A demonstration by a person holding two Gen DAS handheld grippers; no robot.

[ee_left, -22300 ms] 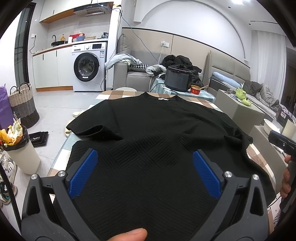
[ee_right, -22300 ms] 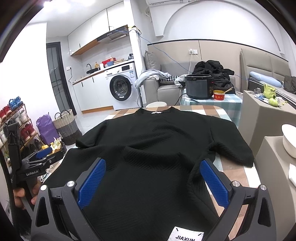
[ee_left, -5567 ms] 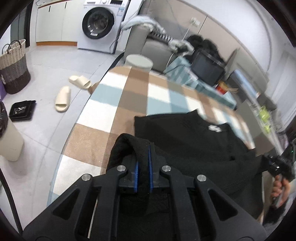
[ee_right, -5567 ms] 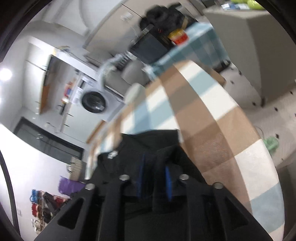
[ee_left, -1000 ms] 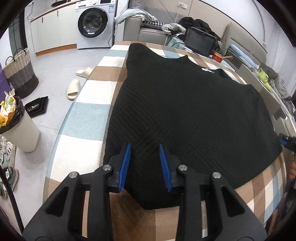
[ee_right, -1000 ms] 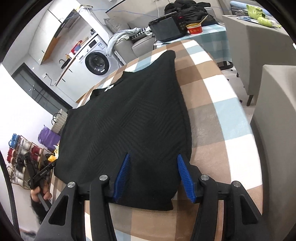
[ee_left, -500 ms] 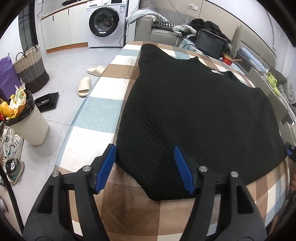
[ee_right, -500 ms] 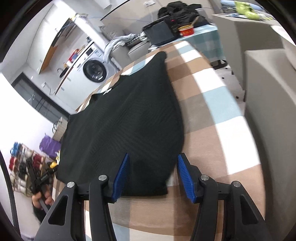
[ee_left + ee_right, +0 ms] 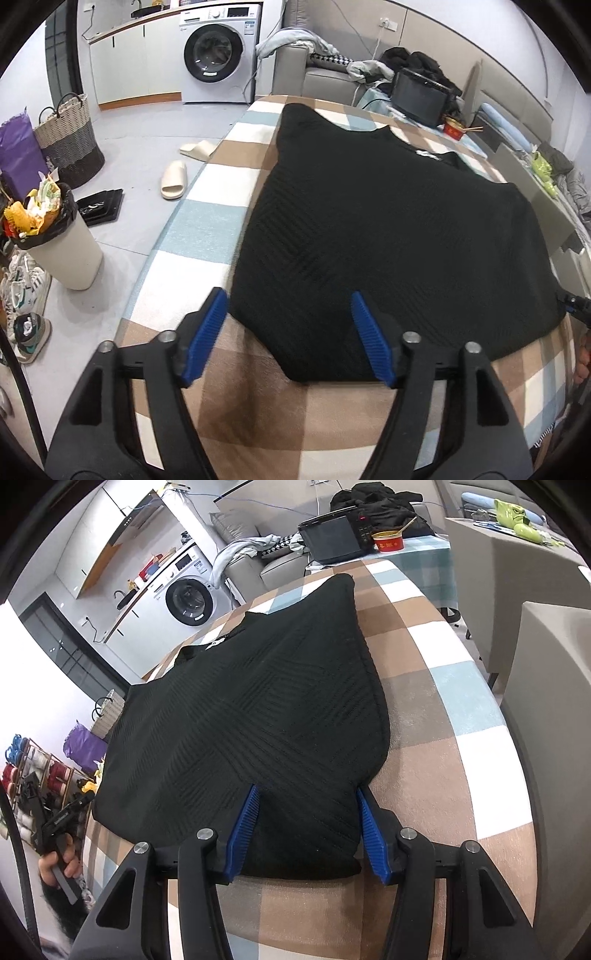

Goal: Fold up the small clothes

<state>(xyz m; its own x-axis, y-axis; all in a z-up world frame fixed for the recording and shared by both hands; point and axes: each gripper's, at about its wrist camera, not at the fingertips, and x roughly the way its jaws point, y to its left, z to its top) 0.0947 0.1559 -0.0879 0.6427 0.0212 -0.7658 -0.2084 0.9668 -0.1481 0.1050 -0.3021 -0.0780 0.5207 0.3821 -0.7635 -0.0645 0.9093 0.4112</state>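
Black textured knit top (image 9: 388, 229), one piece, lies flat on the checked tablecloth (image 9: 207, 229) (brown/white/blue squares). Sleeves look folded in; outline is roughly a long panel. Long axis runs away from both cameras: hem nearest the grippers, neckline with its white label (image 9: 426, 153) at the far end, toward the sofa (image 9: 314, 79).

Two grippers. Left gripper (image 9: 288, 334): jaws have just been opening, now spread wide, straddling the near-left hem corner; blue pads (image 9: 205, 332) clear of the cloth, nothing gripped. Right gripper (image 9: 308, 829): jaws part-way apart with the near-right hem corner between them. Fabric fills the gap and meets both pads, but I cannot tell whether they are pressing on it.

In the right wrist view the person's left hand (image 9: 55, 864) shows at lower left, holding the other gripper's handle.

Off-table count: one washing machine (image 9: 218, 51), one waste bin (image 9: 59, 243) full of rubbish, two slippers (image 9: 184, 166), one woven basket (image 9: 68, 147), one black cooker (image 9: 332, 535), one red bowl (image 9: 388, 541).
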